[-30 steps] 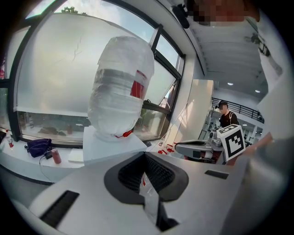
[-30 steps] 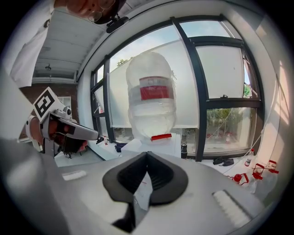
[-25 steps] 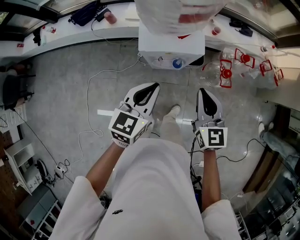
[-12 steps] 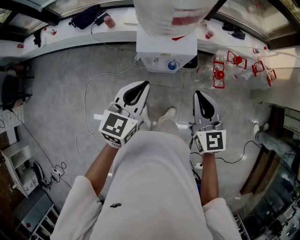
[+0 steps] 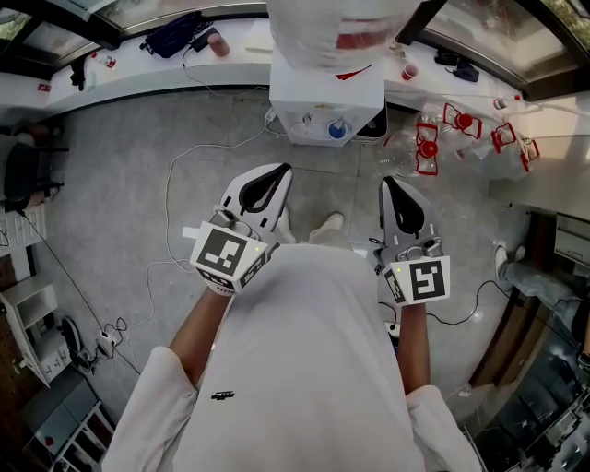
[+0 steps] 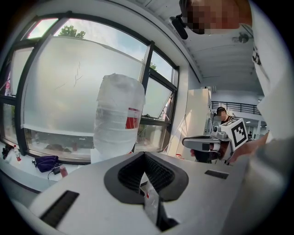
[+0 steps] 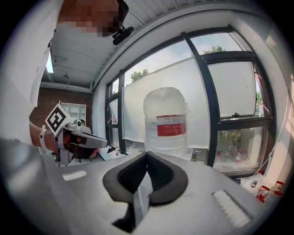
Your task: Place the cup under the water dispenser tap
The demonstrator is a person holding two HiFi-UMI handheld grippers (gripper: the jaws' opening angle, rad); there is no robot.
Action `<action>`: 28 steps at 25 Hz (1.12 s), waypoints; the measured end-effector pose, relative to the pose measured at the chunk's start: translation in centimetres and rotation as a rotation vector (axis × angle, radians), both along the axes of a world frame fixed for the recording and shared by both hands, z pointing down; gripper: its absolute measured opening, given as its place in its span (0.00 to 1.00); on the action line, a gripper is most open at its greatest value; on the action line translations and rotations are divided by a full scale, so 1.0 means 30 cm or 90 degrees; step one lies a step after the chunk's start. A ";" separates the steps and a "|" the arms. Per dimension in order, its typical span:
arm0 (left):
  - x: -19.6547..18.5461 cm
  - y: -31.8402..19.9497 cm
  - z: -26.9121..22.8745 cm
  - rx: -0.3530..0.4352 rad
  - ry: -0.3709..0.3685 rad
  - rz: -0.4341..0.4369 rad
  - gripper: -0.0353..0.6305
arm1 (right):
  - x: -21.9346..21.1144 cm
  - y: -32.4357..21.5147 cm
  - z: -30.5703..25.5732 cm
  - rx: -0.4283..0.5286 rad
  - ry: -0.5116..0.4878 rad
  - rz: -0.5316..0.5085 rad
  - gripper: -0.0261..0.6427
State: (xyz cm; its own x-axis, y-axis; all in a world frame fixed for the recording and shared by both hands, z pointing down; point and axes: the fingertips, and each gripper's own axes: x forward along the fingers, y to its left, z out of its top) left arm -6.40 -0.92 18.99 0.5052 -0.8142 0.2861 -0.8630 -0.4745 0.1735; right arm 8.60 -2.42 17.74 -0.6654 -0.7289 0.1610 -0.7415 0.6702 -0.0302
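The white water dispenser stands against the far counter with a big clear bottle on top and a blue tap on its front. A small red cup sits on the counter to its left, another red cup to its right. My left gripper and right gripper hover side by side above the floor, short of the dispenser, both shut with nothing held. Each gripper view looks along closed jaws at the bottle.
White and black cables trail over the grey floor. Several empty bottles with red handles lie right of the dispenser. A dark bag rests on the counter, and a white shelf unit stands at the left.
Both grippers have risen a little and drifted slightly left in the head view. They stay shut and empty.
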 end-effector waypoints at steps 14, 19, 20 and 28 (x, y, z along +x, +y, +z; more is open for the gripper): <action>0.026 0.008 -0.072 0.021 0.016 -0.012 0.05 | -0.026 0.029 -0.074 0.024 0.026 -0.031 0.06; 0.038 0.010 -0.090 0.021 0.013 -0.004 0.05 | -0.047 0.049 -0.063 -0.010 0.037 -0.048 0.06; 0.037 0.011 -0.091 0.019 0.013 -0.005 0.05 | -0.050 0.053 -0.067 -0.017 0.028 -0.050 0.06; 0.045 0.033 -0.082 0.012 0.012 -0.003 0.05 | -0.064 0.066 -0.081 -0.023 0.009 -0.067 0.06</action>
